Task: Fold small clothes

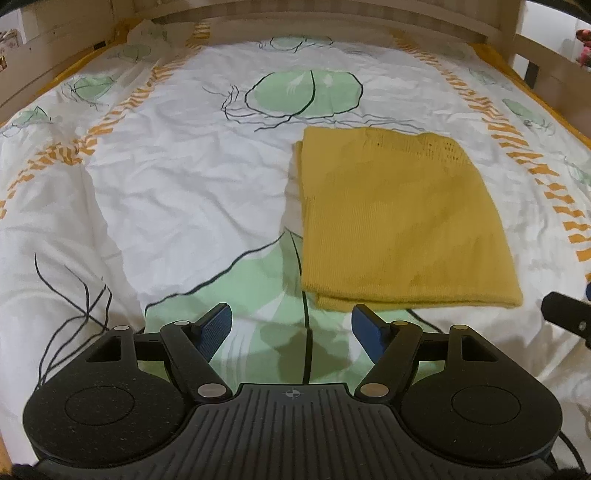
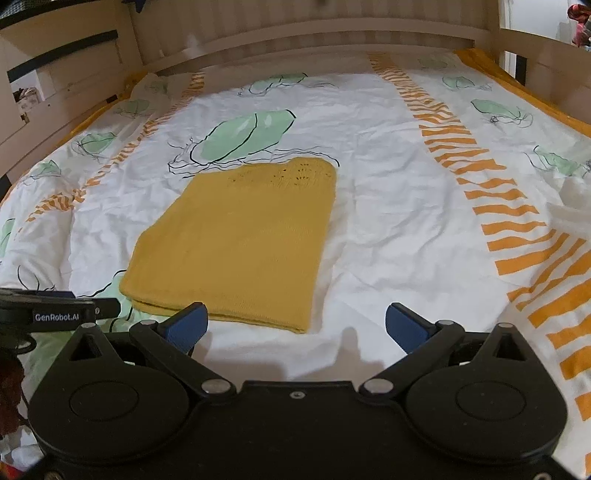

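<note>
Left wrist view shows a folded mustard-yellow knit garment lying flat on a bed covered by a white duvet printed with green leaves and orange stripes. The left gripper hangs just short of the garment's near edge, its blue-padded fingers spread wide with nothing between them — only bare duvet. Right wrist view has the same garment left of centre, its doubled near edge just beyond the right gripper, whose fingers also stand wide apart and empty. A pale wooden bed frame closes the far side.
</note>
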Available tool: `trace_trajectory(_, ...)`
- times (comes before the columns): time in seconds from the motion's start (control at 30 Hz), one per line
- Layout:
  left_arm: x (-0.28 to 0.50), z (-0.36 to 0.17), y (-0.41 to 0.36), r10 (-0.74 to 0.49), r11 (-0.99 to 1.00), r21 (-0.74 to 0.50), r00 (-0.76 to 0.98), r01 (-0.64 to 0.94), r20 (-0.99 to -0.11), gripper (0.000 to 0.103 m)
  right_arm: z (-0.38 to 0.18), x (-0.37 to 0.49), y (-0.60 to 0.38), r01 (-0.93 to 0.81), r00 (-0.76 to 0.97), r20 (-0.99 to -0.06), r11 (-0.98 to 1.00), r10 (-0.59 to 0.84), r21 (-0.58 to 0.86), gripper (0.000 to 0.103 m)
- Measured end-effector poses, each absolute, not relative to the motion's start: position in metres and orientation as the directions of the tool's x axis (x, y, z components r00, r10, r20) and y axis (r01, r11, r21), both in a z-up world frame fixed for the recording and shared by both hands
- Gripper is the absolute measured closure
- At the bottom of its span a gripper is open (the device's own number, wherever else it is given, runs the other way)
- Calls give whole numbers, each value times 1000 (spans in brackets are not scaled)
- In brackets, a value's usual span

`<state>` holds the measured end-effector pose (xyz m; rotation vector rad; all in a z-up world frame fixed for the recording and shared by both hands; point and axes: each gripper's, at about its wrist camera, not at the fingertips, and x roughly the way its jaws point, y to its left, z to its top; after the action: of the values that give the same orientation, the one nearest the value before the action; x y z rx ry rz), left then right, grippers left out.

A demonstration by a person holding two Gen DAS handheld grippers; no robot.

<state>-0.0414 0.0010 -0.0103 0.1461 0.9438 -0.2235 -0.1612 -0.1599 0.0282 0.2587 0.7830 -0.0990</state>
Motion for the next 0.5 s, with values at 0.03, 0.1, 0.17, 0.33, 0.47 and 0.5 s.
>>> trace_trajectory(0.03, -42, -11, 1, -127, 967, 24, 562, 253, -817, 33, 28, -162, -159, 186, 706, -709, 963, 5, 193, 1)
trace_trajectory(0.1, -42, -12, 2, -129, 968, 18, 555, 251, -822, 33, 28, -162, -160, 190, 704, -710, 962, 5, 195, 1)
trace_trajectory(0.17, -44, -13, 2, -129, 968, 16, 552, 251, -824, 33, 27, -162, -160, 193, 702, -712, 962, 4, 196, 1)
trace_trajectory(0.33, -46, -14, 2, -125, 968, 19, 550, 248, -826, 33, 27, -162, -159, 191, 698, -716, 962, 8, 197, 1)
trace_trajectory(0.47, -46, -15, 3, -126, 969, 14, 542, 248, -831, 33, 27, -161, -159, 189, 698, -716, 962, 10, 198, 1)
trace_trajectory(0.5, -46, -16, 3, -127, 969, 13, 541, 247, -832, 33, 27, -161, -159, 189, 697, -717, 962, 11, 199, 1)
